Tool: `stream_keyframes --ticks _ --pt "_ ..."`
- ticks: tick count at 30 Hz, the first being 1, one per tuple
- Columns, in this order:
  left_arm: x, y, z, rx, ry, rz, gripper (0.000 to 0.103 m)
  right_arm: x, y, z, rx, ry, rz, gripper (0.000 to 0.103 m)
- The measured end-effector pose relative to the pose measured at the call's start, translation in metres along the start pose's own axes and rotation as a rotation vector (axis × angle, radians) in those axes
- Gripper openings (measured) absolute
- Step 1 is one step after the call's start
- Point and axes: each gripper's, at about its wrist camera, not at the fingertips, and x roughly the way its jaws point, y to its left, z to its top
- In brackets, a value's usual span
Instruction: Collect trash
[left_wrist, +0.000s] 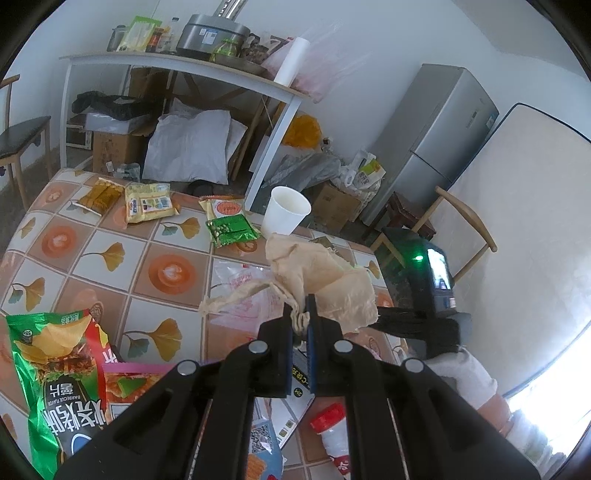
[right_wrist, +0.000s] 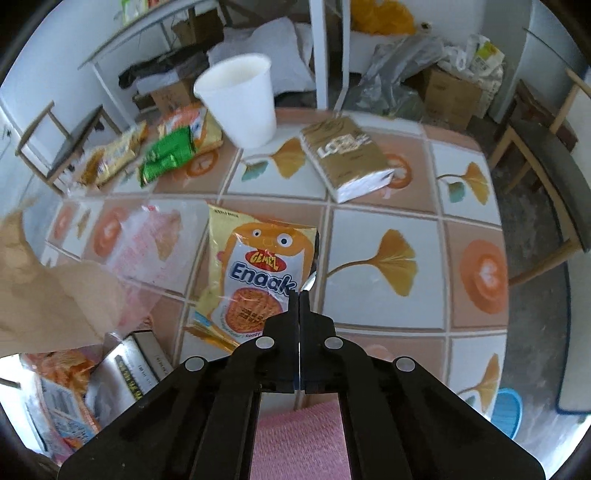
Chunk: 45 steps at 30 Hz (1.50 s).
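A beige bag (left_wrist: 325, 280) is clamped by the left gripper (left_wrist: 300, 314) over the table (right_wrist: 384, 236), while the right gripper (right_wrist: 299, 295) is pinched on the Enaak packet's (right_wrist: 255, 266) edge.

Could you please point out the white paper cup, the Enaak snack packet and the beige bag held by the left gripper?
white paper cup (right_wrist: 245, 110): right wrist view, outer side wall.
Enaak snack packet (right_wrist: 255, 273): right wrist view, printed front.
beige bag (left_wrist: 328, 273): left wrist view, crumpled body.
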Motion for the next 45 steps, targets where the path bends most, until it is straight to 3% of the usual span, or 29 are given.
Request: stream_keyframes --ticks 14,27,36,42,45 --pt "-0.017 -0.057 -0.018 0.115 0.0 -0.049 0.005 -0.103 -0.045 -0.044 0.118 -0.215 0.124 0.0" --pt "-0.011 -0.146 -0.053 0.258 0.069 -0.149 0.005 -0.181 -0.122 -0.131 0.25 -0.334 0.096 0.0" --pt "0.016 -0.243 -0.091 0.378 0.204 -0.29 0.005 -0.216 -0.199 -0.217 0.423 -0.361 -0.008 0.0" --pt "0.054 -0.328 -0.138 0.503 0.357 -0.386 0.005 -0.221 -0.254 -0.276 0.574 -0.353 -0.069 0.0" --pt "0.078 -0.36 -0.164 0.559 0.44 -0.399 0.005 -0.215 -0.276 -0.301 0.637 -0.338 -0.124 0.0"
